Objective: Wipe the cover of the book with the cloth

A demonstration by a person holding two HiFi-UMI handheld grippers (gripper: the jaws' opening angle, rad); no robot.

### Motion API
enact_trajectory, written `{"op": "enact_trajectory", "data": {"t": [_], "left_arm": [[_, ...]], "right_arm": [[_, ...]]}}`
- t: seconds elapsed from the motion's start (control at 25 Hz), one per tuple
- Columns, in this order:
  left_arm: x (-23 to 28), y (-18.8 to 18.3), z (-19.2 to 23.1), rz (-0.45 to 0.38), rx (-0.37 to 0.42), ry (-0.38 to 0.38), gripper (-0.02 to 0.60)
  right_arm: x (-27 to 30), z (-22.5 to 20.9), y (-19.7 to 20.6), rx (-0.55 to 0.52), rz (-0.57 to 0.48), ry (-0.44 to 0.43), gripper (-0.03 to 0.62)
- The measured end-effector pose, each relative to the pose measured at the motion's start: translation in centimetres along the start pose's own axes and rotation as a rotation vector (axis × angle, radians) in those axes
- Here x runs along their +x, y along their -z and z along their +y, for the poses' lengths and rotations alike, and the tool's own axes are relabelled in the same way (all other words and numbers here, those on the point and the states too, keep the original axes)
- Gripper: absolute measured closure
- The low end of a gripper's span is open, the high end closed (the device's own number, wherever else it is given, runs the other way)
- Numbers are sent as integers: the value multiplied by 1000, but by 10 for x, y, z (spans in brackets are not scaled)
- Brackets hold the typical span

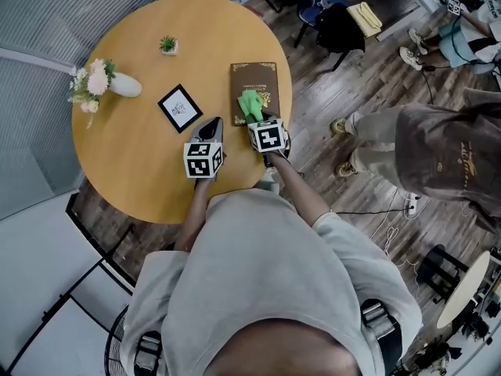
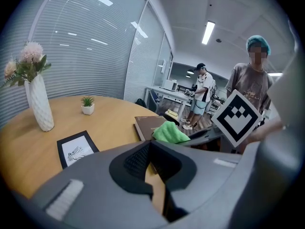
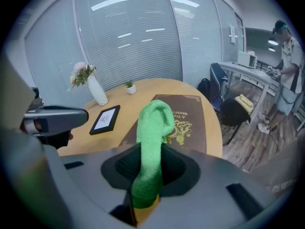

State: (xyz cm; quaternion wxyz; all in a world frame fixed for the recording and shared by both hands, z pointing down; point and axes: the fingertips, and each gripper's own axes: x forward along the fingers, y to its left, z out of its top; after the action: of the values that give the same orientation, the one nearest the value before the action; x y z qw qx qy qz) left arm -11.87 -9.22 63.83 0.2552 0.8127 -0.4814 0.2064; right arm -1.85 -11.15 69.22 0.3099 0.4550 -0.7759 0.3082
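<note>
A brown book (image 1: 255, 84) with gold print lies on the right side of the round wooden table (image 1: 141, 171). My right gripper (image 1: 255, 117) is shut on a green cloth (image 1: 250, 104), which rests on the book's near half. In the right gripper view the cloth (image 3: 153, 123) stands up between the jaws of the right gripper (image 3: 151, 152), over the book (image 3: 186, 118). My left gripper (image 1: 213, 127) hovers over bare table just left of the book, shut and empty. From the left gripper (image 2: 151, 150) I see the book (image 2: 147, 124) and cloth (image 2: 170, 132) ahead to the right.
A black picture frame (image 1: 179, 107), a white vase of flowers (image 1: 117, 84) and a small potted plant (image 1: 168, 46) stand on the table's left and far parts. A person (image 1: 438, 147) stands to the right of the table. A chair with a bag (image 1: 340, 22) is beyond.
</note>
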Motion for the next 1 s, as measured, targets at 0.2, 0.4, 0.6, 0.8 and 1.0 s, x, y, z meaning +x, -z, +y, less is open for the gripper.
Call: {"op": "enact_trajectory", "data": {"t": [0.2, 0.4, 0.6, 0.8, 1.0], "left_arm": [[7, 0, -10, 8, 11, 21, 574], [14, -2, -21, 14, 25, 41, 574], [18, -4, -28, 20, 37, 53, 575], [23, -2, -34, 30, 42, 66, 575], [28, -1, -40, 36, 47, 83, 575]], "right_arm": [[-6, -13, 4, 18, -4, 21, 494], [-11, -27, 8, 30, -7, 35, 494], [-17, -38, 9, 44, -13, 50, 494], [-22, -48, 13, 60, -15, 67, 494], [-26, -57, 16, 77, -16, 83, 494]]}}
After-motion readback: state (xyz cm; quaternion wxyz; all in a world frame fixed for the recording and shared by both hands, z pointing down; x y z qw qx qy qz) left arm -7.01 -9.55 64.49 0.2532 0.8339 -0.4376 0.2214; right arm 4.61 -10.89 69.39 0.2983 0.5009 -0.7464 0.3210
